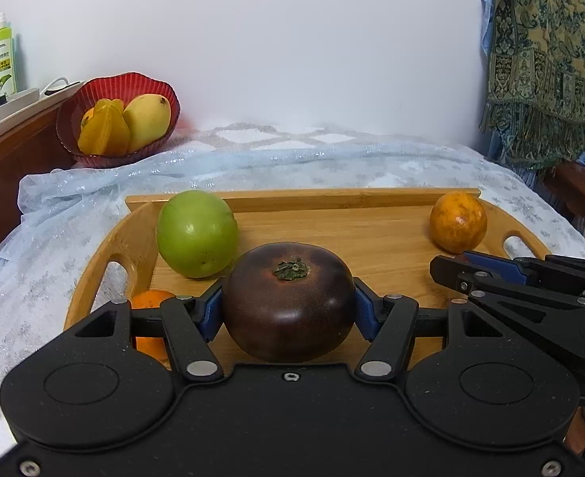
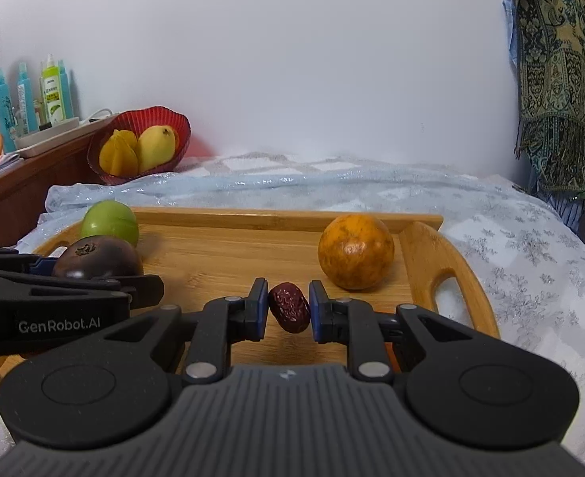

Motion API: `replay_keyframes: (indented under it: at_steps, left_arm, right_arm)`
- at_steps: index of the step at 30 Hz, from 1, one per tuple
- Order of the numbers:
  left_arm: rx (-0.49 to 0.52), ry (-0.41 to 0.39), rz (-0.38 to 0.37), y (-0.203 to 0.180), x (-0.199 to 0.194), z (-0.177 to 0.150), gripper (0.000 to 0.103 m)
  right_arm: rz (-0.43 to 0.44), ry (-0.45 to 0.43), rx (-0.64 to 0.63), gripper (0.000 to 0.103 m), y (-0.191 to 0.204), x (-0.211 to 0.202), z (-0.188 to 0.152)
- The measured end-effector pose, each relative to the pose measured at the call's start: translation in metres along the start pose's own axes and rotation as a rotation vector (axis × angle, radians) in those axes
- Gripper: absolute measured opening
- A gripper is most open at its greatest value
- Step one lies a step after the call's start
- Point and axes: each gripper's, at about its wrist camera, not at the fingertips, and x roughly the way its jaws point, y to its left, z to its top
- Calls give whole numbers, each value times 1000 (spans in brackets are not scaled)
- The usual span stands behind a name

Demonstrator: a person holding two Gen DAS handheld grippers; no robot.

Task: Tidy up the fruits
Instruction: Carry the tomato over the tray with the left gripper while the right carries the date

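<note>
My left gripper point(image 1: 288, 306) is shut on a dark purple tomato-like fruit point(image 1: 288, 302) over the wooden tray point(image 1: 332, 198); that fruit also shows in the right wrist view point(image 2: 97, 262). My right gripper point(image 2: 288, 306) is shut on a small wrinkled red date point(image 2: 290, 307) above the tray point(image 2: 423, 246). A green apple point(image 1: 197, 234) sits at the tray's back left and an orange point(image 1: 458, 222) at its back right. A second orange point(image 1: 151, 318) is partly hidden behind my left finger.
A red bowl point(image 1: 89, 95) holding a mango point(image 1: 147, 119) and a starfruit point(image 1: 103, 129) stands at the back left on the pale blue cloth point(image 1: 332, 159). Bottles point(image 2: 53, 91) stand on a wooden shelf at left. A patterned scarf point(image 1: 547, 63) hangs at right.
</note>
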Motion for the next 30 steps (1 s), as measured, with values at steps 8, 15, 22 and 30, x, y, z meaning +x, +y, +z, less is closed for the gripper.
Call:
replay_keyframes:
  at_steps: [8, 15, 22, 30]
  left_arm:
    - [4, 15, -2, -3, 3, -3, 61]
    - [0, 30, 0, -4, 6, -5, 61]
    - [-11, 48, 4, -2, 10, -5, 61]
    - [-21, 57, 6, -1, 12, -6, 61]
  right_arm:
    - [-8, 15, 1, 26, 0, 3, 0]
    - [-16, 21, 7, 26, 0, 5, -1]
    - [-30, 30, 9, 26, -1, 8, -3]
    - [-35, 36, 14, 27, -1, 10, -4]
